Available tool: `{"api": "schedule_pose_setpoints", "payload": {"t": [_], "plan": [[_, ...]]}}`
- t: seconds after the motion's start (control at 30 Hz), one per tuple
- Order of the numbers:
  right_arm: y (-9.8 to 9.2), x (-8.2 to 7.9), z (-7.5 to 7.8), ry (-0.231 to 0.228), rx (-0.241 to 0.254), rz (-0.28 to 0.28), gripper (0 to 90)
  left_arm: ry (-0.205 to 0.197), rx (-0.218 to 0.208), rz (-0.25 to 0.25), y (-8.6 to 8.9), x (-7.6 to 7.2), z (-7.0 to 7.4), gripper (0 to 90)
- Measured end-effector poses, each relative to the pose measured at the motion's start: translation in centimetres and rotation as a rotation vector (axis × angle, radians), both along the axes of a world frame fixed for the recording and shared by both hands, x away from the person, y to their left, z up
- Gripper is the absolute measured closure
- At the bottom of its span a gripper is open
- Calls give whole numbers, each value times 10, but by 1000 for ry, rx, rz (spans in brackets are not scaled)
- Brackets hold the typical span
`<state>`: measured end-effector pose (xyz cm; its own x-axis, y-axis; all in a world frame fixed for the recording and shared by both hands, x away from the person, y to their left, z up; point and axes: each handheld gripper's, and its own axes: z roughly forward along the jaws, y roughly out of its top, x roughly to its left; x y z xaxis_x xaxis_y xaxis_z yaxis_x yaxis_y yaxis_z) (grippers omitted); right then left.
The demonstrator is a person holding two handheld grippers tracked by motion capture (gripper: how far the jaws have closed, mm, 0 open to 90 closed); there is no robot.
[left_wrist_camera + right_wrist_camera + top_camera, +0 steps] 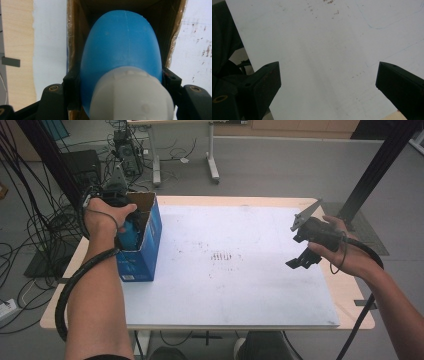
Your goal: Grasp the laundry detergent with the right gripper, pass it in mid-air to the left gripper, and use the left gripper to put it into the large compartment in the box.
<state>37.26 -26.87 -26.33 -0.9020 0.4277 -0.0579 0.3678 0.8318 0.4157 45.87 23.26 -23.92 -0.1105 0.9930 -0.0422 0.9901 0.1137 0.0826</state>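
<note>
Blue plastic bottle (120,47), cardboard box (148,237)

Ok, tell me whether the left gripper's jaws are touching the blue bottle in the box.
Touching. In the left gripper view, the left gripper has both jaws pressed flush against the sides of the blue bottle, no gap, over the open cardboard box.

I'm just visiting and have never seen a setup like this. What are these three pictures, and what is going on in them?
There is no robot: a person holds a clamp-like tool in each hand. One picture looks down from above the table. The other two come from cameras riding on each tool, looking along its black jaws. On the table's white sheet stands an open blue box. The left tool reaches into that box, its jaws closed on a blue bottle with a white cap. The right tool hangs open above the sheet, holding nothing.
</note>
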Motion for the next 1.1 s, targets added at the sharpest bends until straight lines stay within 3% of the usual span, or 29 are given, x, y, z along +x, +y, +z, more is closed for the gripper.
{"api": "schedule_pose_setpoints", "payload": {"t": [0.87,1.1], "plan": [[6,5,-5,6,-13,-2,60,-20,9,-16,2,-3,-31,371],[10,7,-2,-4,-19,2,60,-27,25,-35,-2,-5,-31,370]]}}
